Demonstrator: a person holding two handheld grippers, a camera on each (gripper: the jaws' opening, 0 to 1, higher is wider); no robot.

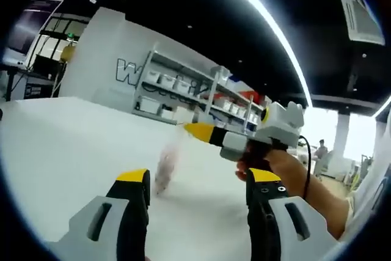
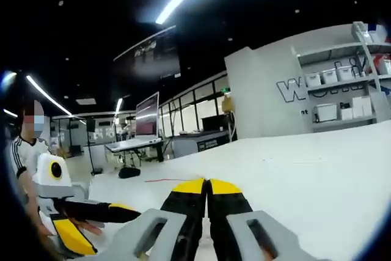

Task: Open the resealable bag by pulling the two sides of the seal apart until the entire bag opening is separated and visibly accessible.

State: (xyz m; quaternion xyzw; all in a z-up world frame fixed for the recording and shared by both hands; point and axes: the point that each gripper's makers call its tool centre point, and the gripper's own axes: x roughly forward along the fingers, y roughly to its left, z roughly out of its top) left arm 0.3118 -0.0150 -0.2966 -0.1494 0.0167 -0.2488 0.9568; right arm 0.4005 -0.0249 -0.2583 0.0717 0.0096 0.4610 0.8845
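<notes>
Left gripper view: the left gripper (image 1: 198, 181), yellow-tipped black jaws on grey bodies, stands wide open with nothing between the jaws, above the broad white desk (image 1: 67, 151). Ahead of it a small clear plastic resealable bag (image 1: 166, 166) with pinkish contents hangs blurred above the desk surface, its upper edge meeting the yellow tip of the right gripper (image 1: 198, 131), which enters from the right, carried by a person's hand (image 1: 284, 172). Right gripper view: the right gripper's (image 2: 206, 186) own jaws are pressed together tip to tip; the film between them is too thin to make out there, so the hold on the bag is judged from the left gripper view. The left gripper (image 2: 79, 224) appears low at the left of that view. Judgement: the bag is light, limp and slick, and will swing and fold rather than resist; the seal strip is its only stiff part. The free lip just above the seal, opposite the held side, looks like the place for the left gripper to take hold. Seal condition cannot be read through the blur. Grey metal shelving with white boxes (image 1: 183, 90) stands beyond the desk.
</notes>
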